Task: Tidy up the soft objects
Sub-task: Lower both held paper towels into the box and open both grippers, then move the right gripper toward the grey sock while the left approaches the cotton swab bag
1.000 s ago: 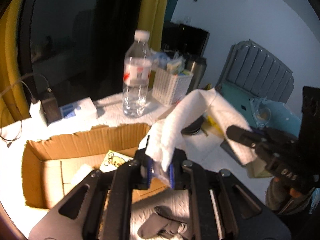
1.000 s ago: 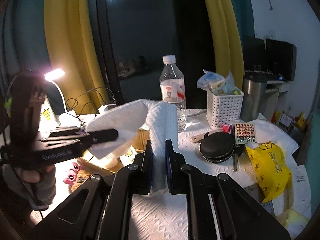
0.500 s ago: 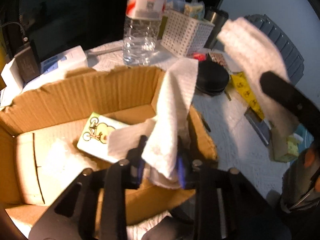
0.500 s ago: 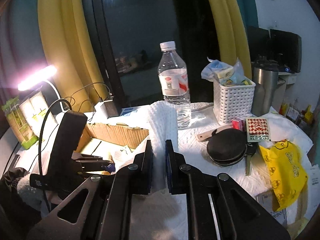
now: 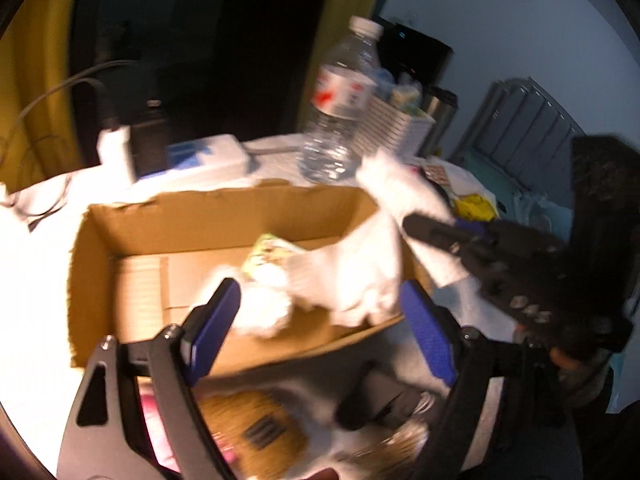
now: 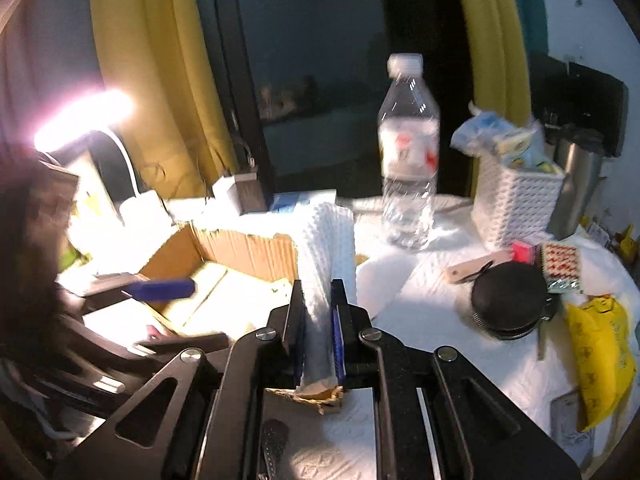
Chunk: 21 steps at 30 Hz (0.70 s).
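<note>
Left tool [image 5: 316, 316], jaws just opened, released white paper towel [image 5: 352, 276] over brown cardboard box [image 5: 224, 220]; right tool [image 6: 318, 300] clenches its far-right end.

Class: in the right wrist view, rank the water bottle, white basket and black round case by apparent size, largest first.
1. water bottle
2. white basket
3. black round case
The bottle and basket look close in size; blur makes their order unsure.

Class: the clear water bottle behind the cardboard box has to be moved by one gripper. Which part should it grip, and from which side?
Grip the bottle across its labelled middle, jaws level, coming from the front over the bare white cover. It stands upright, round and even there. The basket crowds its right side and the box its left.
</note>
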Tool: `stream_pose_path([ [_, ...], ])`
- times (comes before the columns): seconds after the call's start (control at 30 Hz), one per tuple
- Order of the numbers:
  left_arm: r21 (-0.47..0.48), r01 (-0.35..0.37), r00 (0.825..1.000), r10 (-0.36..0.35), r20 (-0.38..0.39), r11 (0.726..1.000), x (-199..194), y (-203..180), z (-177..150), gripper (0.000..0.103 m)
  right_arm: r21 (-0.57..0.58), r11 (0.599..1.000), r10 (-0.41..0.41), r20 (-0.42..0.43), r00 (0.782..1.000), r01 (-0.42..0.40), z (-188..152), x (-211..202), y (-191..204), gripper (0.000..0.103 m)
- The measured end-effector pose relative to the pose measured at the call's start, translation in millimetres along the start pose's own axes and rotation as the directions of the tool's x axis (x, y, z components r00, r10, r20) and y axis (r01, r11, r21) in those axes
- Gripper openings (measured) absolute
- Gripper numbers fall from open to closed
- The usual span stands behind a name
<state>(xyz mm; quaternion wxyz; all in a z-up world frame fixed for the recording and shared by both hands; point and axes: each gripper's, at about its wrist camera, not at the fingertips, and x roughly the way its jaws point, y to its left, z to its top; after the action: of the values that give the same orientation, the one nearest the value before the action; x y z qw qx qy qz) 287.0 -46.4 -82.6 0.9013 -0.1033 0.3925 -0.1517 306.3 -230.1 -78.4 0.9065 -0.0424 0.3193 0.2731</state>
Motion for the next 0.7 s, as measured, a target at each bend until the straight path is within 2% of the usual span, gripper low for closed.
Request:
stream_pose_path([
  [0.2, -0.042, -0.033, 0.999, 0.034, 0.033, 0.999, -13, 35, -9, 0.083, -0.002, 0.999, -0.048, -0.126, 0.991, 0.048, -9, 43, 13, 0.013],
  [0.33, -0.046, -0.035, 0.998, 0.037, 0.044, 0.998, -12, 45, -14, 0.083, -0.025, 0.994, -0.114, -0.202, 0.973, 0.111, -17, 65, 19, 0.012],
  [0.47, -0.054, -0.034, 0.998, 0.036, 0.049, 0.998, -12, 53, -20, 0.083, -0.063, 0.986, -0.165, -0.213, 0.963, 0.155, -19, 69, 27, 0.018],
  [0.57, -0.052, -0.046, 0.997, 0.048, 0.055, 0.998, -14, 55, -23, 0.083, -0.054, 0.987, -0.162, -0.227, 0.960, 0.154, -17, 71, 28, 0.030],
  [0.63, -0.049, -0.061, 0.996, 0.064, 0.059, 0.997, -16, 56, -25, 0.083, -0.039, 0.990, -0.142, -0.224, 0.964, 0.137, -16, 67, 30, 0.048],
  [0.7, -0.050, -0.063, 0.996, 0.066, 0.064, 0.997, -20, 56, -27, 0.083, -0.039, 0.989, -0.148, -0.213, 0.966, 0.143, -14, 61, 34, 0.059],
])
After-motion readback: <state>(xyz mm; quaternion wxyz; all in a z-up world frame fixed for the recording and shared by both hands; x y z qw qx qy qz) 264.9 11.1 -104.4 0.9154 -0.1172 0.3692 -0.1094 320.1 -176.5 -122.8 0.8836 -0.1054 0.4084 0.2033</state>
